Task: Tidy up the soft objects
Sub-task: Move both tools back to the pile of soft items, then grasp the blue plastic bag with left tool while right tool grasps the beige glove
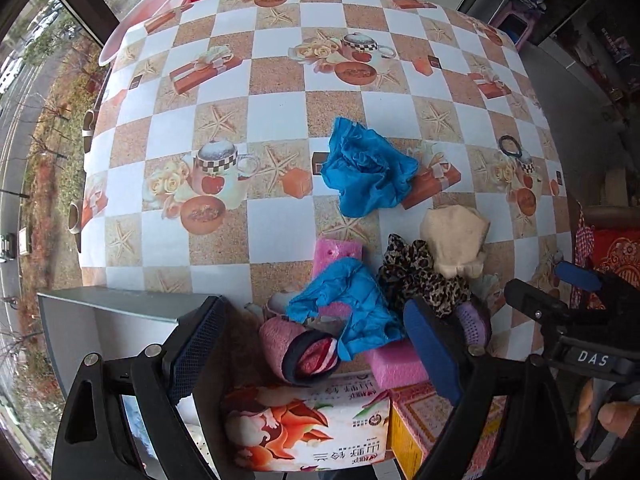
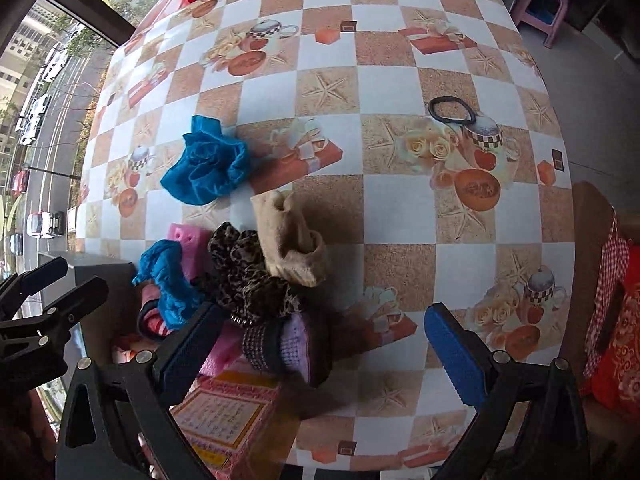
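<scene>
A pile of soft things lies at the near edge of the checked table (image 1: 280,92): a blue cloth (image 1: 352,304), a leopard scrunchie (image 1: 420,276), a beige sock (image 1: 456,240), a pink sponge (image 1: 394,364), a rolled pink sock (image 1: 304,348) and a purple knit piece (image 1: 476,320). A second blue cloth (image 1: 368,168) lies apart, farther in. My left gripper (image 1: 312,356) is open over the pile. My right gripper (image 2: 320,356) is open over the purple knit piece (image 2: 294,350). The scrunchie (image 2: 244,268), beige sock (image 2: 288,236) and far blue cloth (image 2: 208,168) show there too.
A black hair tie (image 2: 452,110) lies alone on the table's right side. A grey box (image 1: 112,320) stands left of the pile. A tissue pack (image 1: 304,424) and a pink-yellow box (image 2: 224,416) sit at the near edge. A pink basin (image 1: 148,12) is at the far left.
</scene>
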`<state>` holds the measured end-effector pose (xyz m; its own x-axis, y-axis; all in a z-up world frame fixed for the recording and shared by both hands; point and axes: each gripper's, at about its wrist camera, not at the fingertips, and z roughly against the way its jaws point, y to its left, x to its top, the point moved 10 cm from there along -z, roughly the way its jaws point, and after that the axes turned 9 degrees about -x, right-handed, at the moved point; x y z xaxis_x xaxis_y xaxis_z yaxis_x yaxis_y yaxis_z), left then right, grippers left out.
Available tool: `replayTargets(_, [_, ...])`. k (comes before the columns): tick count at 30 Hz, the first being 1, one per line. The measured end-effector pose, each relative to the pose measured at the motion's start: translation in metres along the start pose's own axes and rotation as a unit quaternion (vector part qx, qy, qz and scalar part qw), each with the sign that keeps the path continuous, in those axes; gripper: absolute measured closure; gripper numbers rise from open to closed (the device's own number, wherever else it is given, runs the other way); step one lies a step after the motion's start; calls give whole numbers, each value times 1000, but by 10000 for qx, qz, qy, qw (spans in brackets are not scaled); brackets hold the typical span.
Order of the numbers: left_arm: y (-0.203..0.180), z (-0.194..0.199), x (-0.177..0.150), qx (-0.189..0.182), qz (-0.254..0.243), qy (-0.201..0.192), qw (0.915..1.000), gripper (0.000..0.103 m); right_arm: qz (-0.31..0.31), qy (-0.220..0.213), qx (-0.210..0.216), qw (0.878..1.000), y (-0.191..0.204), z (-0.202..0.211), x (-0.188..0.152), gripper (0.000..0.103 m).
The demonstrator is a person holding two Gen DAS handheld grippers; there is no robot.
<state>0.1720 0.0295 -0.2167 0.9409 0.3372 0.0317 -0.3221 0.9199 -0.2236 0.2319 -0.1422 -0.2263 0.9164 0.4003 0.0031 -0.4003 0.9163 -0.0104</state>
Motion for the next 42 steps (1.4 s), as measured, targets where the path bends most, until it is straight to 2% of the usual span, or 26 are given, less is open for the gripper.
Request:
replayTargets(5, [2,-29,28,88,182,147,9997,10,-187,162,39,9997,0,-41,21,1])
replayTargets(11, [-4,-61,58,151,322,259,9990,10,167,300,-78,9994,4,-82,32,1])
replayTargets(14, [-11,-80,66,322,205,389,9985,10,255,112,-742,9969,-28,-88,36,1])
replayTargets(16, [-15,-90,69,315,205,423,9984,10,47,45,-919,9957,-61,-86,37,1])
replayTargets(18, [-17,-98,73,323,257,415,9983,10,-239,103,-903,9956,-90,-85,37,1])
replayTargets(21, [-18,-108,79,308,384,403,9980,10,-533,86,-478,9974,-107,-77,36,1])
replayTargets(23, [-18,-113,82,302,427,373,9979,10,-550,19,-115,9984,-101,-71,37,1])
replayTargets(26, [-20,-121,84,281,434,388,9979,10,-361,86,27,9993,-83,-77,37,1])
replayTargets(28, [-21,-125,84,240,459,398,9979,9,-207,104,-25,9997,-72,-84,38,1])
replayTargets(30, [-21,-130,85,257,475,422,9976,3,-69,185,-145,9997,-62,-94,43,1])
replayTargets(34, [-16,-144,84,191,546,552,9968,0,202,170,-566,9980,-58,-102,38,1])
replayTargets(37, [-16,-145,88,183,532,472,9973,0,213,152,-533,9982,-49,-106,40,0])
replayTargets(42, [-17,-149,94,173,500,560,9970,0,150,-16,-598,9981,-43,-106,42,0])
